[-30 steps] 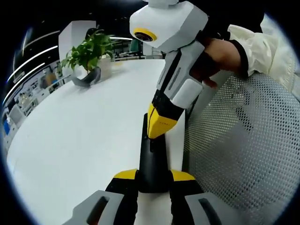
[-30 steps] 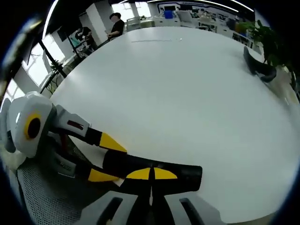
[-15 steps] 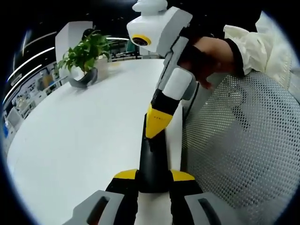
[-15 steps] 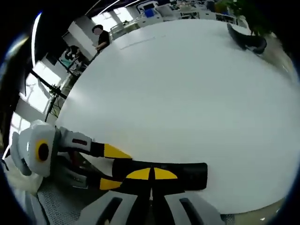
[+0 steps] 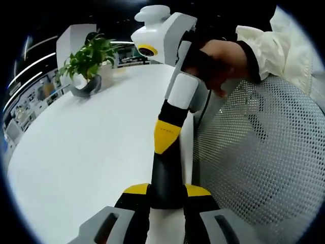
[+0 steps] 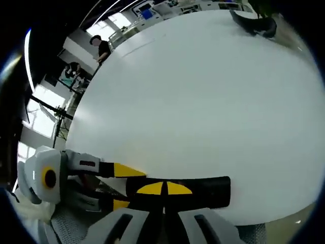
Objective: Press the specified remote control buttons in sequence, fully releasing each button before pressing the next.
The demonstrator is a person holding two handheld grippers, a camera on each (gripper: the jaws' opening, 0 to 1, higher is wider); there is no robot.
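Note:
A black remote control (image 5: 165, 173) is held out over the edge of a white table (image 5: 76, 152), with my left gripper (image 5: 166, 189) shut on its near end. My right gripper (image 5: 165, 145) comes down from above with its jaws together, and its yellow tip rests on the remote's upper face. A person's hand (image 5: 223, 56) holds that gripper. In the right gripper view the remote (image 6: 205, 185) lies crosswise, my right gripper (image 6: 163, 188) is shut with its tip on it, and the left gripper (image 6: 124, 188) clamps its left end.
A potted plant (image 5: 84, 63) stands at the table's far side, and its dark pot (image 6: 251, 23) sits near the top of the right gripper view. A mesh chair back (image 5: 259, 168) stands close on the right. People (image 6: 99, 46) stand beyond the table.
The right gripper has tilted, its body swinging left in the left gripper view, while its tip stays on the remote. The left gripper still holds the remote.

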